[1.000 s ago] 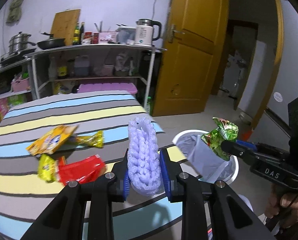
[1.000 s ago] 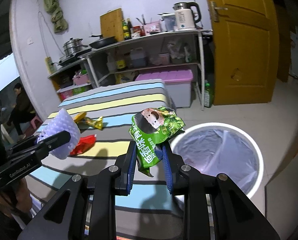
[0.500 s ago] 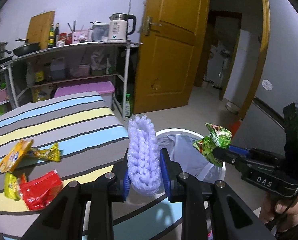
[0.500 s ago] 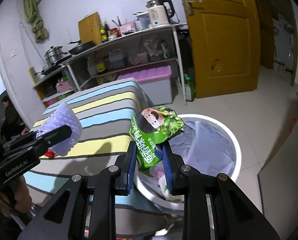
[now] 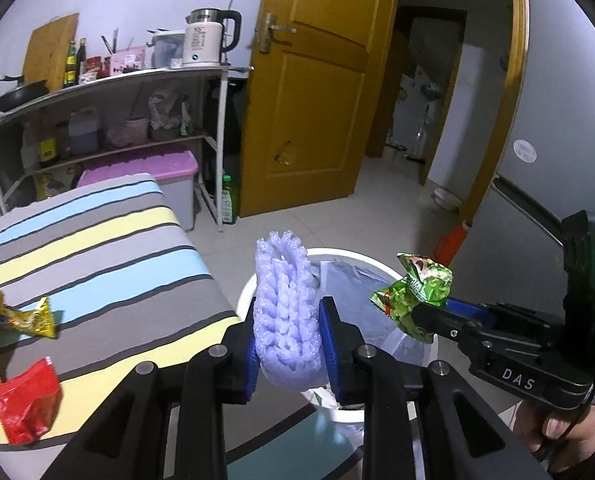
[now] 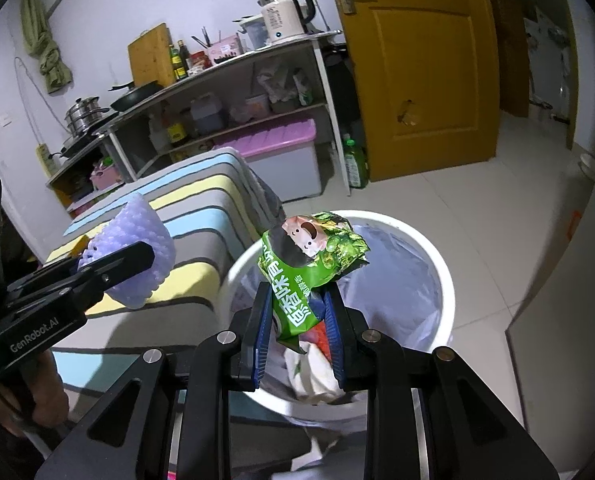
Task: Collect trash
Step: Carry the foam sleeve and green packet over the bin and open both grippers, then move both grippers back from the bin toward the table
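Both our grippers have swung off the bed toward the bin (image 6: 437, 256). Left gripper (image 5: 287, 344) clamps the foam net (image 5: 287, 312), right gripper (image 6: 297, 320) pinches the green wrapper (image 6: 309, 256). We'd center both over the bin before letting go.

Beside me a striped bed (image 5: 97, 248) carries a red wrapper (image 5: 25, 404) and a gold one (image 5: 37, 318), slightly apart; a third yellow scrap at the edge looks like packaging. The tiled floor (image 6: 477, 208) bears my white bin (image 6: 449, 280)
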{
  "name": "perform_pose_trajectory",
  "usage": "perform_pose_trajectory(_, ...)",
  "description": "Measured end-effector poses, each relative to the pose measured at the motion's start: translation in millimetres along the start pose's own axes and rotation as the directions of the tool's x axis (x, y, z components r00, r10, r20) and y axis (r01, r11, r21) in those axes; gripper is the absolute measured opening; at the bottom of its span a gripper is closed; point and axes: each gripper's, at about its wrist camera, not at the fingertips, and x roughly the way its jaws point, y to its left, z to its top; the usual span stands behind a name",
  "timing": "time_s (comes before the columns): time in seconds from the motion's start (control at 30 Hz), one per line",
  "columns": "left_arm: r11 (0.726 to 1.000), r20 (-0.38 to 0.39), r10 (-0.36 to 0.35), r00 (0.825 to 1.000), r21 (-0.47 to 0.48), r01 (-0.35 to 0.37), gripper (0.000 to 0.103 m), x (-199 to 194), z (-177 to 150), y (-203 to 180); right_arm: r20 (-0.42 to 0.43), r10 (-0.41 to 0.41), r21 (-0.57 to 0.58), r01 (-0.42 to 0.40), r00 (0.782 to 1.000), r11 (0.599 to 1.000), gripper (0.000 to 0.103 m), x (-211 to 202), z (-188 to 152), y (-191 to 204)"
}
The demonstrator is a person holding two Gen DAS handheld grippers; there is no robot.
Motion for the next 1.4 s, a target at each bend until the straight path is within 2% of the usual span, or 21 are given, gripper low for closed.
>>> perform_pose_trajectory(0.17,1.0,-0.039,-0.02,0.999,0.004,0.02,0.032,20.9,-1.2,-3.6,-0.025,-0.023,0.002,0.023,0.999,1.0,0.03,7.3,-0.8,-8.0)
perform_pose_trajectory(0.33,0.999,-0.063,-0.04,0.997,-0.013,0.039,0.046,34.5,-2.7,-2.5,-0.042,-0.039,0.007,0.04,0.998,0.999,0.035,13.8,-3.3,-11.7)
perform_pose_trajectory(0.43,0.999,-0.064,-0.045,0.997,-0.028,0.044,0.047,36.9,-2.4,2.8,-0.041,-0.041,0.006,0.041,0.998,0.999,0.045,13.7,-3.3,-11.1)
perform_pose_trajectory(0.53,0.998,-0.057,-0.049,0.997,-0.039,0.047,0.047,34.4,-2.1,6.1,-0.036,-0.042,0.0,0.042,0.998,0.999,0.046,12.2,-1.4,-10.4)
perform_pose_trajectory(0.9,0.997,0.009,-0.026,1.0,-0.072,0.026,0.047,-6.8,-6.9,16.9,0.018,-0.013,-0.043,0.013,1.0,0.999,0.046,-10.4,6.7,12.9)
perform_pose_trajectory(1.13,0.995,0.053,0.037,0.998,-0.094,-0.032,0.047,-46.8,-12.6,32.9,0.037,0.028,-0.112,-0.024,0.999,0.993,0.045,-22.7,5.1,42.9)
perform_pose_trajectory(1.4,0.986,0.101,0.121,0.987,-0.126,-0.108,0.047,-92.2,-26.0,54.3,0.046,0.096,-0.179,-0.087,0.994,0.98,0.045,-34.4,0.3,81.3)
